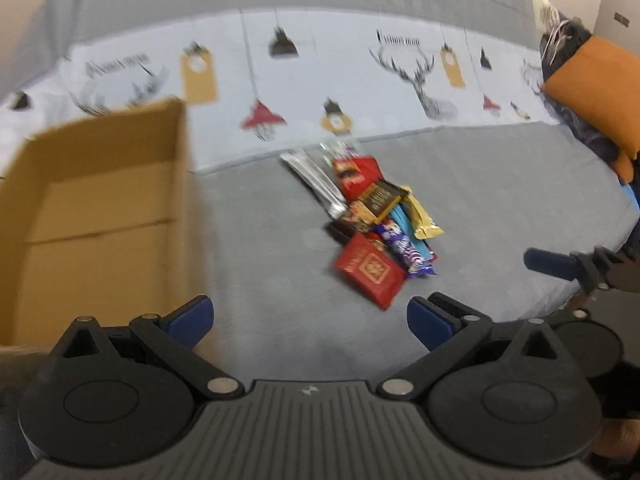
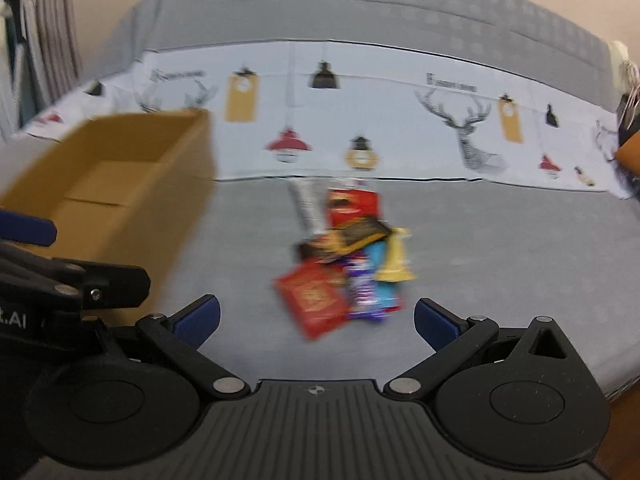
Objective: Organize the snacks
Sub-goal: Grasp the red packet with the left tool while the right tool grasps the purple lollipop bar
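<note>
We record both views as motion-blurred. The left tool (image 1: 310,322) hangs above the grey bed (image 1: 260,264) with its blue pads spread wide and nothing between them. The right tool (image 2: 317,320) is likewise spread and empty. In the left view the right tool's blue fingertip (image 1: 548,263) enters at 3 o'clock; in the right view the left tool's fingertip (image 2: 28,230) enters at 9 o'clock.

The snacks (image 1: 372,224) lie in one loose pile on the bed, at 12 o'clock of each tool and apart from both. We note, nearest the tools, a red packet (image 1: 370,270) with a gold emblem, touching a purple wrapper (image 1: 404,248) at its 3 o'clock. A blue wrapper (image 1: 412,226) and a gold wrapper (image 1: 424,216) lie on the pile's right edge. Dark packets (image 1: 378,198) sit mid-pile, a second red pack (image 1: 356,176) beyond them, and a silver strip (image 1: 316,184) at the far left edge. In the right view the same pile (image 2: 348,260) sits centred.

An open cardboard box (image 1: 100,208) stands on the bed at 10 o'clock of the pile, well apart from it; its visible floor is bare. A pale cover (image 1: 320,80) printed with deer and lamps runs behind the pile. An orange cushion (image 1: 592,92) lies at 2 o'clock.
</note>
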